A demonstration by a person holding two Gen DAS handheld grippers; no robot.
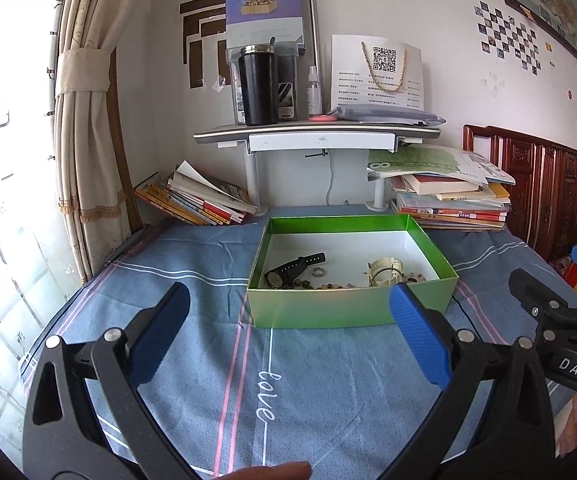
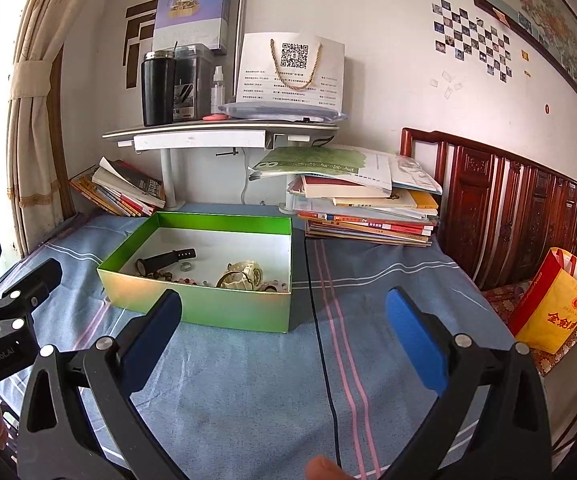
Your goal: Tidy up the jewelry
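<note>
1. Jewelry sits in the green box [image 1: 352, 308] on the blue cloth [image 1: 192, 360]: black watch [image 1: 294, 268] left, ring [image 1: 318, 271] mid, cream watch [image 1: 384, 272] right, beads [image 2: 184, 279] along the near wall
2. Left gripper [image 1: 288, 336] hangs wide open, empty, just near of the box; right gripper [image 2: 284, 336] likewise, spread and empty
3. Cloth looks bare of loose pieces, so sorting seems nearly or fully done
4. If anything needs tidying, my advice: reach in from above, clear of the near wall, and pinch one piece without snagging beads
5. Writing: "love" on the cloth, "DAS" and "GenRobot.AI" on the grippers; a QR code on the far white bag [image 2: 292, 72]
</note>
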